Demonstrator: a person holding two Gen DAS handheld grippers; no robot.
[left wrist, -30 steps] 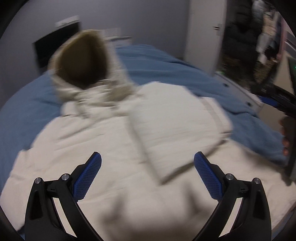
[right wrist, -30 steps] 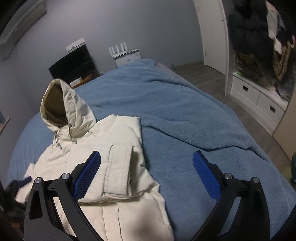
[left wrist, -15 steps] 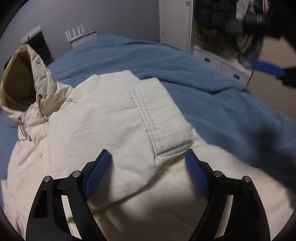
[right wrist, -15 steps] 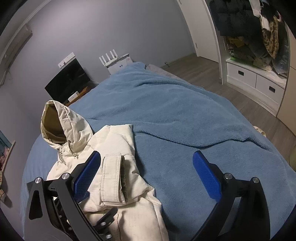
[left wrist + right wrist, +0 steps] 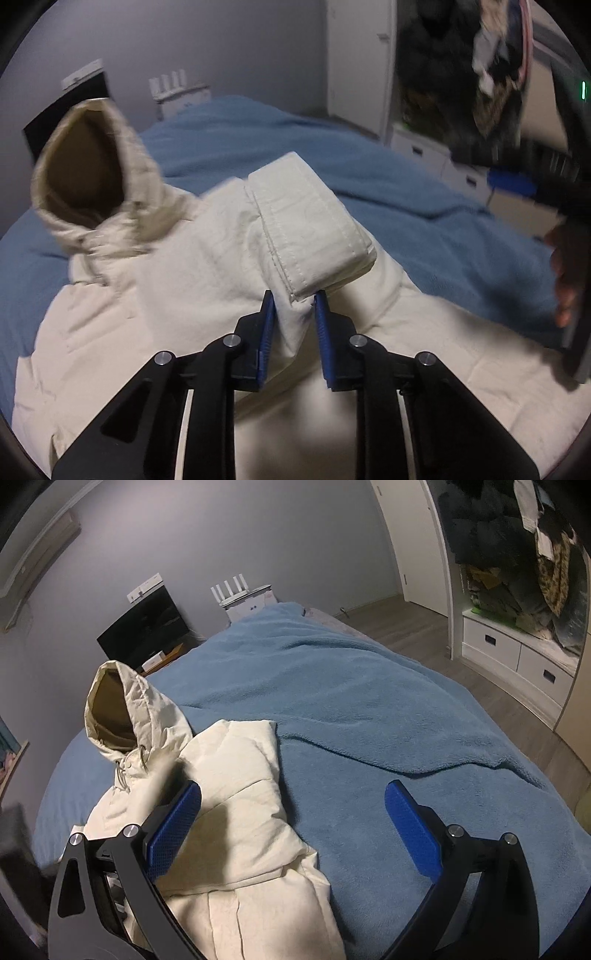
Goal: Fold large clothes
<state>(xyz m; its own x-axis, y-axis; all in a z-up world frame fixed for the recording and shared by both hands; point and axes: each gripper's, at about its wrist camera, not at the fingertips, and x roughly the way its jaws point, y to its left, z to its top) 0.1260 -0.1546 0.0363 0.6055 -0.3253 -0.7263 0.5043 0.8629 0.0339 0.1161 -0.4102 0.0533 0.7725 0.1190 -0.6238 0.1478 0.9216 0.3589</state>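
Note:
A cream hooded jacket [image 5: 177, 280] lies on a blue blanket [image 5: 424, 221], its hood [image 5: 88, 177] standing up at the far left with a tan lining. Its sleeve is folded across the chest, cuff [image 5: 314, 229] toward me. My left gripper [image 5: 293, 301] is shut on the sleeve fabric just below the cuff. In the right wrist view the jacket [image 5: 236, 794] lies at lower left, hood [image 5: 122, 709] upright. My right gripper [image 5: 291, 805] is open and empty, hovering over the jacket's right edge and the blanket [image 5: 388, 720].
The bed fills most of both views. A dark screen [image 5: 144, 627] and a white router [image 5: 240, 594] stand beyond the bed's far edge. A wardrobe with white drawers [image 5: 517, 657] and hanging clothes is at the right, across wooden floor [image 5: 406, 616].
My left gripper has closed on the sleeve below the cuff; it was open half a second ago. The right gripper has stayed open and shifted slightly lower over the jacket's edge.

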